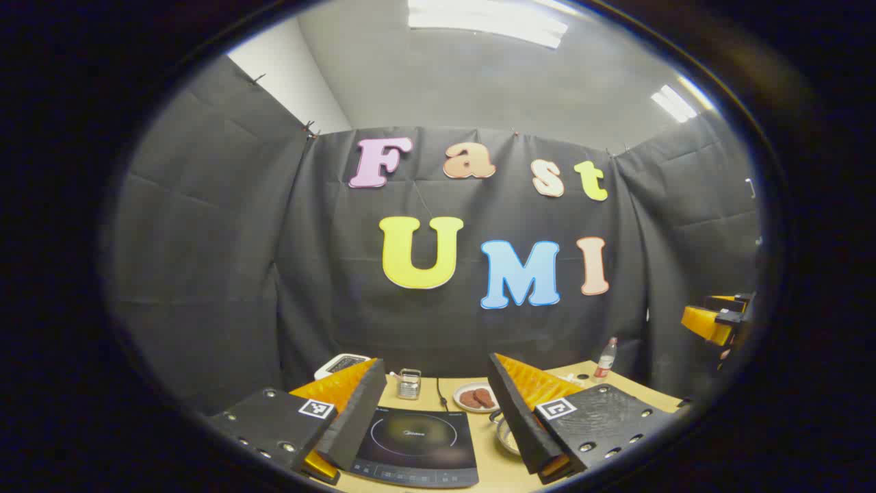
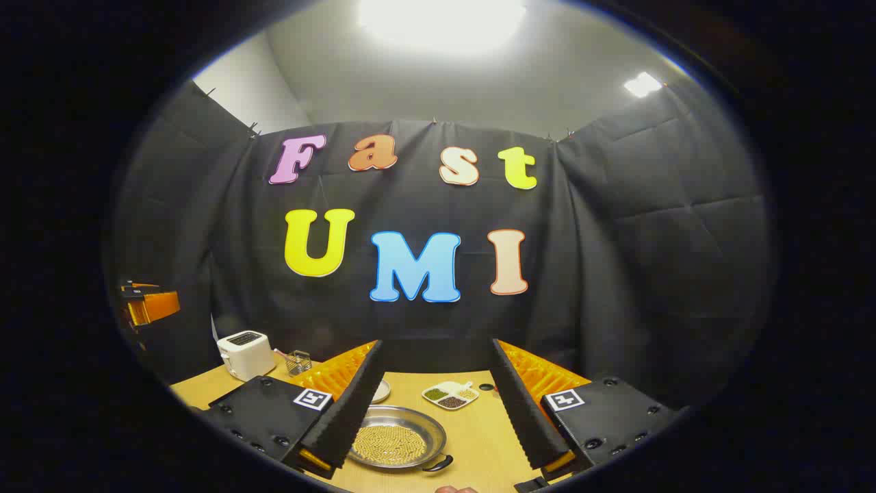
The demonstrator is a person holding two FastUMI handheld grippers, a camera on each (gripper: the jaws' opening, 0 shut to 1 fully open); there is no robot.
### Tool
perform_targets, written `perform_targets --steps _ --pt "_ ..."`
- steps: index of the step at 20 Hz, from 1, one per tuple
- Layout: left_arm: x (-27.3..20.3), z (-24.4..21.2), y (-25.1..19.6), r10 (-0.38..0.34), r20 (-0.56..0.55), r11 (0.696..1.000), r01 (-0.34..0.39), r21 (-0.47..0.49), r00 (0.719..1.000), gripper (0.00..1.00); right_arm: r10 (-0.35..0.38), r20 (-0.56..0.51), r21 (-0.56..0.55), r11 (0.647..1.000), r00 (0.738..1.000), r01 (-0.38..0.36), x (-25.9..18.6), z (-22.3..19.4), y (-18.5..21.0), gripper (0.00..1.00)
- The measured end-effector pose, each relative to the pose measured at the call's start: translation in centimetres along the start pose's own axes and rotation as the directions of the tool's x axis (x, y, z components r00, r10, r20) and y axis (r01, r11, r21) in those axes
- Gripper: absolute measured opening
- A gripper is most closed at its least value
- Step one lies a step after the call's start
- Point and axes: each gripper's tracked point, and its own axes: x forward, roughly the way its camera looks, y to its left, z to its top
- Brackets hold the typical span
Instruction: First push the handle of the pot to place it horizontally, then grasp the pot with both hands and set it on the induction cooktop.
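In the right gripper view a shallow steel pot [image 2: 397, 441] full of small yellowish beads sits on the wooden table [image 2: 479, 438], just beyond my right gripper [image 2: 436, 344]. That gripper hovers above it, open and holding nothing. A black handle [image 2: 438, 464] sticks out at the pot's near right rim; the pot's left edge is hidden behind a finger. The left gripper view has my left gripper [image 1: 436, 361] open and raised over the black induction cooktop [image 1: 417, 445]. A sliver of the pot [image 1: 506, 435] peeks out to the right of the cooktop.
A plate of brown cookies [image 1: 475, 397], a small wire basket [image 1: 409, 383], a white toaster [image 2: 245, 355] and a bottle [image 1: 605, 359] stand along the back. A divided dish of grains [image 2: 450, 395] lies behind the pot. Black cloth walls close in the table.
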Motion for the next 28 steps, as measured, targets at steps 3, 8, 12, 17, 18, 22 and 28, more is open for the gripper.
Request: perform_targets --steps 3,8,12,17,18,22,28 --pt "-0.4 -0.7 0.4 -0.003 -0.015 1.000 0.003 -0.003 1.000 0.89 -0.015 -0.002 0.001 1.000 1.000 0.015 -0.4 -0.5 0.1 0.97" --pt "-0.9 -1.5 0.5 -0.004 -0.030 1.000 0.004 0.005 1.000 0.91 -0.017 -0.027 -0.003 1.000 0.999 0.017 -1.1 -1.7 0.8 0.96" --pt "-1.4 -1.9 0.4 -0.009 -0.035 1.000 0.009 0.004 0.999 0.91 -0.023 -0.037 -0.013 1.000 0.999 0.022 -1.4 -2.2 0.9 0.97" --pt "-1.5 -2.1 0.2 -0.013 -0.043 1.000 0.013 -0.005 0.999 0.91 -0.022 -0.052 -0.009 1.000 0.998 0.022 -1.5 -2.6 1.1 0.97" --pt "-1.6 -2.2 0.1 -0.013 -0.044 1.000 0.013 -0.008 0.999 0.91 -0.021 -0.057 -0.009 1.000 0.998 0.020 -1.6 -2.7 1.0 0.97" --pt "-1.8 -2.7 -0.2 -0.014 -0.054 1.000 0.013 -0.016 0.998 0.89 -0.018 -0.079 -0.010 1.000 0.997 0.017 -1.3 -3.4 0.9 0.97" --pt "-1.6 -3.0 -0.7 -0.017 -0.066 1.000 0.016 -0.014 0.998 0.88 -0.016 -0.134 -0.005 1.000 0.991 0.015 -0.8 -5.5 0.7 0.97"
